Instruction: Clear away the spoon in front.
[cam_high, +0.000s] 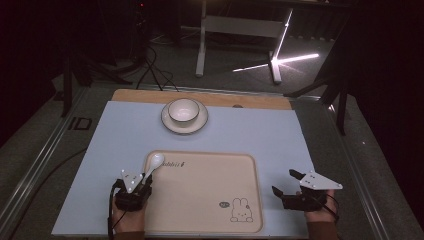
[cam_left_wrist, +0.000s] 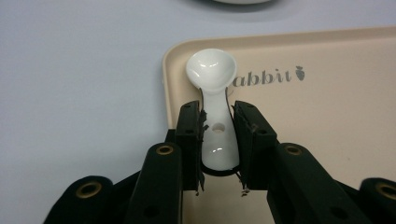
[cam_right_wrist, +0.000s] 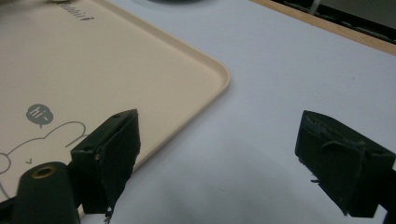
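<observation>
Left gripper (cam_left_wrist: 217, 140): jaws clamped on white spoon (cam_left_wrist: 212, 88) handle, bowl end forward over beige tray (cam_left_wrist: 327, 121) corner, likely for placement. Right gripper (cam_right_wrist: 217, 158): jaws spread wide, empty, idle beside tray.

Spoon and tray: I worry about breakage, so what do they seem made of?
The spoon looks like glazed white ceramic: glossy, with sharp highlights, though hard plastic is possible. The tray looks like matte beige plastic or melamine: dull, printed surface, rounded moulded rim.

Glossy white spoon (cam_left_wrist: 213, 93), matt tray (cam_left_wrist: 327, 121)
</observation>
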